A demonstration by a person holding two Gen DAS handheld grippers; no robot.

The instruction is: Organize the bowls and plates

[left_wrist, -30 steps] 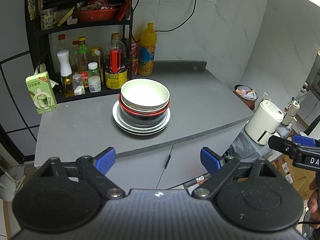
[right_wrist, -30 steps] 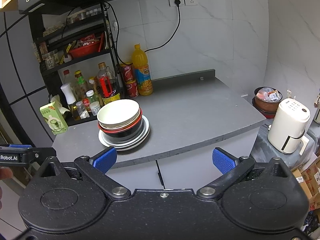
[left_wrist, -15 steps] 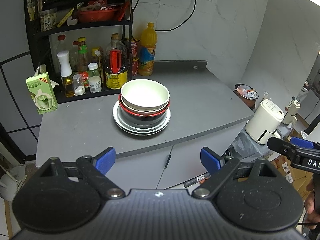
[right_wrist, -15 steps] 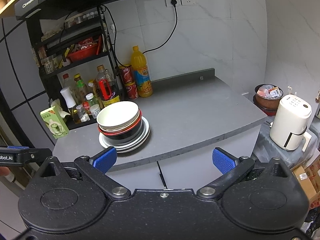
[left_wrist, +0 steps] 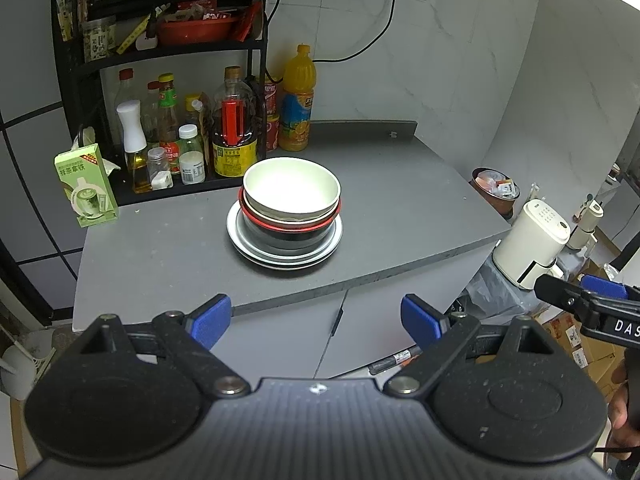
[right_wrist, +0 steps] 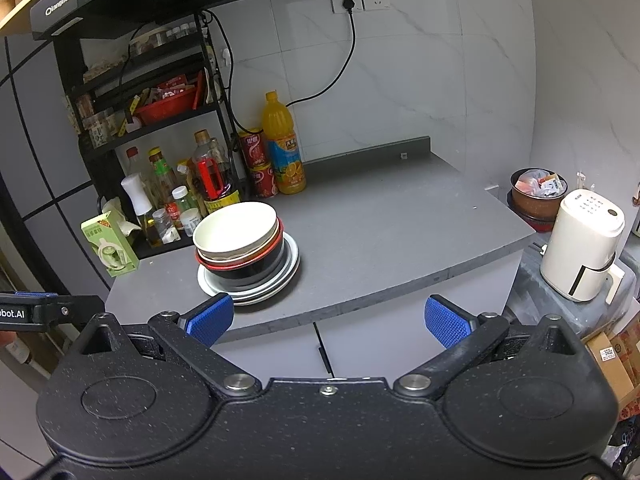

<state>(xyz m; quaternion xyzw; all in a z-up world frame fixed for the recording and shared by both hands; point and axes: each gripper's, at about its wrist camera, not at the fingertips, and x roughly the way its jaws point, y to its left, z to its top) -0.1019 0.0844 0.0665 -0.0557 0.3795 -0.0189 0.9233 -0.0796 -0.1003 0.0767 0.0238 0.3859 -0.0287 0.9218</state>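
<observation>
Blue pads tip both grippers, nearest the lenses. The left gripper [left_wrist: 316,322] is spread wide and holds nothing, hanging in front of the counter's edge; the right gripper [right_wrist: 328,318] is likewise released and bare, also short of the counter. Beyond them the grey countertop [left_wrist: 400,216] carries one stack, well apart from either tool: a white bowl [left_wrist: 292,188] sits on top, nested in a red-rimmed bowl [left_wrist: 290,224] with dark sides, which rests on a pile of pale plates [left_wrist: 284,258]. In the right wrist view the same white bowl [right_wrist: 236,228] leans slightly off level. Left of the stack stands a green carton [left_wrist: 86,186]. Behind it a black rack [left_wrist: 160,52] holds sauce bottles, with an orange drink bottle [left_wrist: 298,98] just beside the rack at the wall.
</observation>
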